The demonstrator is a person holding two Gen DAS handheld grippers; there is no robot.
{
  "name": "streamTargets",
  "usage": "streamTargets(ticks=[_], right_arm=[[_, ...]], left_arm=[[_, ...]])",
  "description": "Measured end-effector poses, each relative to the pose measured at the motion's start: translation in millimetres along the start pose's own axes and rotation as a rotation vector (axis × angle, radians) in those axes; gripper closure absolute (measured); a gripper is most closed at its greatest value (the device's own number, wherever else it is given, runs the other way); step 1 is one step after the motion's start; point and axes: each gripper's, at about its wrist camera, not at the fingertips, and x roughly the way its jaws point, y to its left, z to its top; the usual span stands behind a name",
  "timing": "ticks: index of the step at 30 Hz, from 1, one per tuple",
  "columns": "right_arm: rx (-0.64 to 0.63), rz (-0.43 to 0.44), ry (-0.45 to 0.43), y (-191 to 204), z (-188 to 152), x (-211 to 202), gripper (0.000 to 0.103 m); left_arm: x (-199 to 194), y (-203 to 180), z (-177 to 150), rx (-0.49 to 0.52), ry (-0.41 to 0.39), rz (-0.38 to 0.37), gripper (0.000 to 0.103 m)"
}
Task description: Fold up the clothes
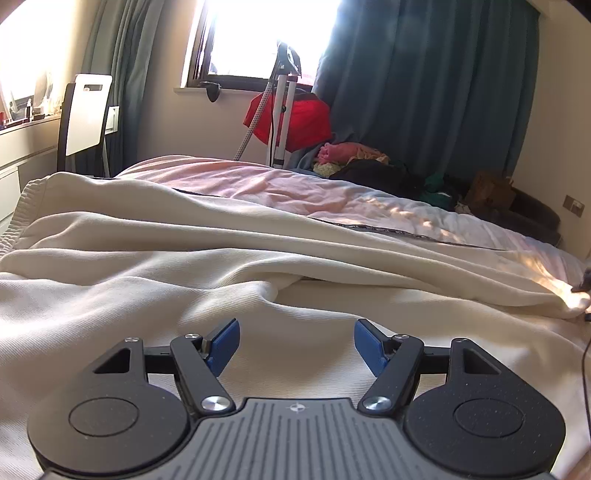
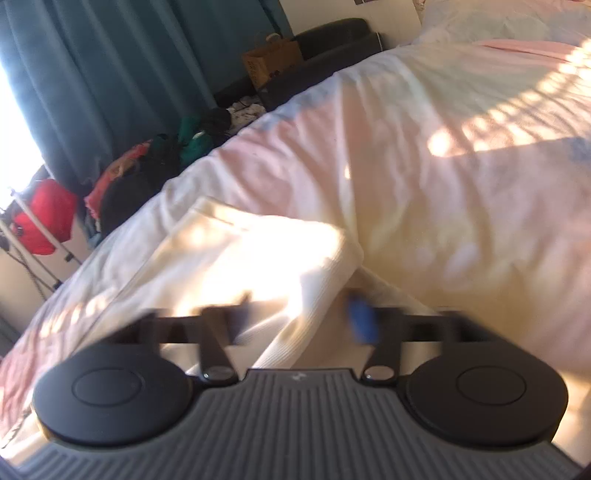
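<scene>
My left tool (image 1: 295,341) sat low over the cream garment (image 1: 155,258), its blue pads (image 1: 223,345) spread wide apart with nothing between them, only flat cloth showing in the gap. That garment lay spread across the bed (image 1: 461,225), rumpled into long ridges; its gathered hem ran along the far left edge, and a raised fold crossed just ahead of the pads with a dark hollow under it. Ahead of me the cloth was open and unobstructed as far as that fold. Past the bed's far edge I saw a heap of clothes (image 1: 354,158) on the floor, a white stand (image 1: 282,110) with something red behind it, dark curtains (image 1: 424,85) and a bright window (image 1: 266,37). The right wrist view was blurred. My right tool (image 2: 295,317) was over a narrow end of the same garment (image 2: 258,254), which lay in strong sunlight with its ribbed edge running back between the fingers (image 2: 360,321); the fingers stood apart, but I could not tell whether they pinched the cloth or only straddled it. To the right of it, the pink and white bed cover (image 2: 443,166) stretched bare up to the pillow (image 2: 491,22).
</scene>
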Motion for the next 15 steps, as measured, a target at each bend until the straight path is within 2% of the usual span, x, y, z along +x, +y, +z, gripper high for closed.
streamTargets(ticks=[5,9,15], right_arm=[[-0.093,0.070,-0.056,18.0,-18.8,-66.3,0.017],[-0.143,0.162,-0.053,25.2,-39.8,-121.8,0.017],[-0.268,0.208,-0.077,29.8,-55.9,-167.4,0.017]], left_arm=[[-15.7,-6.3,-0.8,0.021,-0.006,-0.001,0.032],[-35.5,-10.1,-1.2,0.030,-0.012,-0.001,0.032],[-66.0,-11.8,-1.5,0.038,-0.017,0.009,0.032]])
